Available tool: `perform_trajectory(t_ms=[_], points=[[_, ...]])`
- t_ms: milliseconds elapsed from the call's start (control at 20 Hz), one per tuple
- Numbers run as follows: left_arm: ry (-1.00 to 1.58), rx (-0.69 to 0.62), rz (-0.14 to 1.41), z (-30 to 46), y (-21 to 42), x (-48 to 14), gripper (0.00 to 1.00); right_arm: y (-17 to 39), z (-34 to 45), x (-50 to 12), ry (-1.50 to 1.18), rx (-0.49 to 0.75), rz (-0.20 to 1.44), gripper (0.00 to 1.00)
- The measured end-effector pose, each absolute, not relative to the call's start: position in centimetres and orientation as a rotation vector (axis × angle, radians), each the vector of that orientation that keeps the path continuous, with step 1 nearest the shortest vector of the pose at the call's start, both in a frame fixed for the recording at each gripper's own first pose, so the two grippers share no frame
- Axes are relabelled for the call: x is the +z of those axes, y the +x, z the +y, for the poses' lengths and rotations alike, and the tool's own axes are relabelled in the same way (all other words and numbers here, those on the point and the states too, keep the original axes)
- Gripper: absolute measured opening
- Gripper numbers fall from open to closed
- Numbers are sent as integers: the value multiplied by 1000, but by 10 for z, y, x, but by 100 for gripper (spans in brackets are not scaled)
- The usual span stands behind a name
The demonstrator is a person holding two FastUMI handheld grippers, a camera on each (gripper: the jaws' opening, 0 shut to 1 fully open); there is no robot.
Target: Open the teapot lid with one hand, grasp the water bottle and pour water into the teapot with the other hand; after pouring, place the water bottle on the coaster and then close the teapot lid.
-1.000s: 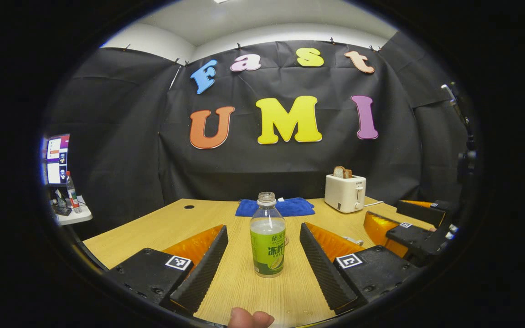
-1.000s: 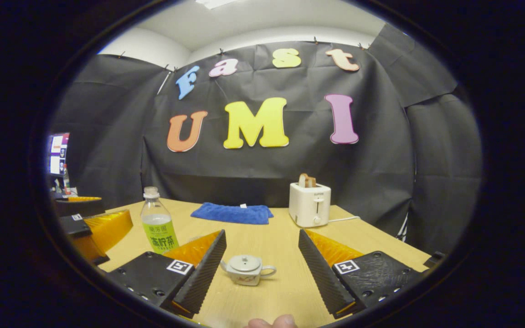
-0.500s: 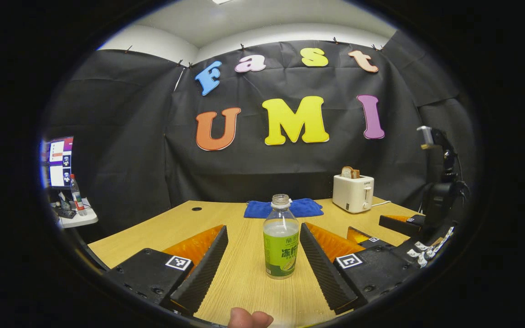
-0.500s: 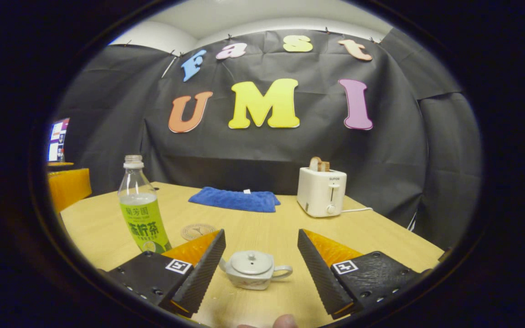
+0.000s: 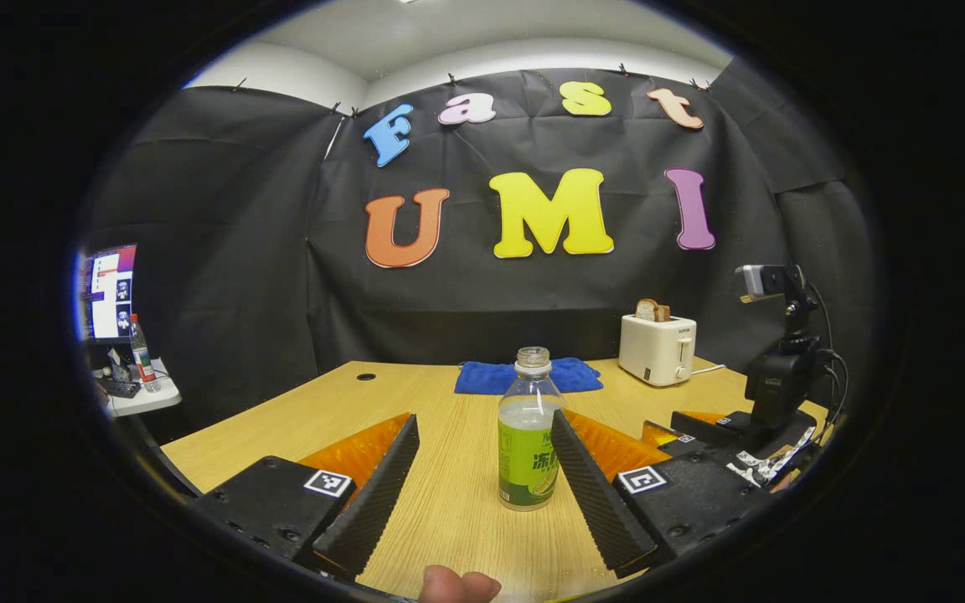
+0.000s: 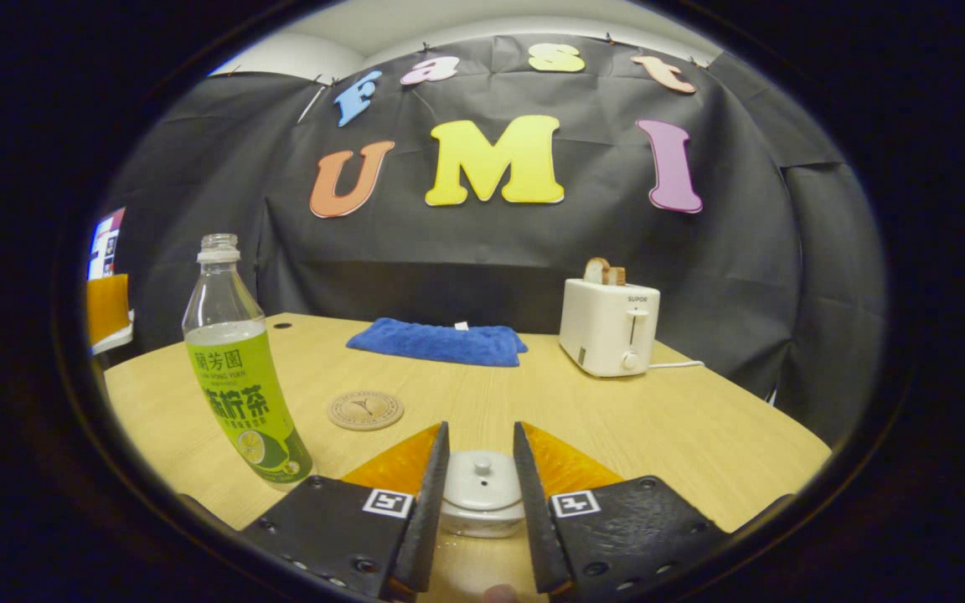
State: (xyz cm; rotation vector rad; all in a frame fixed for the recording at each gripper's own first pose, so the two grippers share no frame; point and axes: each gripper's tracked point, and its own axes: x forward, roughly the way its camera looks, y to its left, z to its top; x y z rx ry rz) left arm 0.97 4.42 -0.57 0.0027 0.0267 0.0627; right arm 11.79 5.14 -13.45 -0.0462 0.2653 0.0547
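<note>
Since a second ago the right gripper point(image 6: 479, 502) has come down and forward onto the teapot point(image 6: 481, 507), and its jaws have narrowed from wide apart to a slim gap with the teapot lid point(image 6: 481, 481) between them; whether both fingers actually press on the lid cannot be told. Left of these jaws the water bottle point(image 6: 241, 373) stands upright and uncapped on the wooden surface point(image 6: 683, 427), and the round coaster point(image 6: 365, 409) lies ahead and to their left, bare. Farther ahead lie a blue towel point(image 6: 436, 342) and, to the right, a white toaster point(image 6: 609, 326) with bread in its slot.

Meanwhile the left gripper point(image 5: 482, 490) has shifted leftward, so the water bottle point(image 5: 528, 431) now sits just beside its right finger point(image 5: 596, 494) rather than midway. Its jaws are wide apart, and nothing is held.
</note>
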Motion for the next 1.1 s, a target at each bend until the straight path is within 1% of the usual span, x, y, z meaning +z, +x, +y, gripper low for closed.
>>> perform_trajectory(t_ms=[50, 100, 150, 200, 250, 300, 350, 400, 450, 700, 850, 1100], points=[[2, 65, 29, 45, 10, -6, 99, 117, 51, -135, -57, 54, 268, 36], [2, 64, 30, 45, 10, -6, 99, 118, 54, -136, -58, 61, 271, 34], [2, 66, 30, 46, 11, -7, 99, 119, 47, -138, -67, 22, 265, 33], [3, 67, 31, 47, 13, -7, 99, 120, 44, -133, -63, 17, 258, 19], [3, 65, 30, 45, 11, -6, 99, 119, 45, -136, -72, 21, 277, 6], [2, 66, 30, 45, 11, -6, 99, 119, 46, -136, -71, 21, 269, 12], [0, 63, 32, 45, 12, -7, 99, 119, 47, -139, -70, 21, 277, 7], [-3, 62, 34, 45, 11, -7, 99, 116, 46, -136, -61, 29, 278, 7], [-5, 60, 35, 45, 12, -9, 99, 120, 48, -138, -62, 33, 274, 1], [-41, 26, 55, 40, 17, -22, 99, 118, 48, -120, -51, 67, 234, 0], [-94, -14, 115, 31, 20, -42, 99, 118, 43, -103, -29, 71, 198, 0], [-71, -45, 202, 21, 33, -76, 100, 105, 31, -91, -27, 78, 203, 0]])
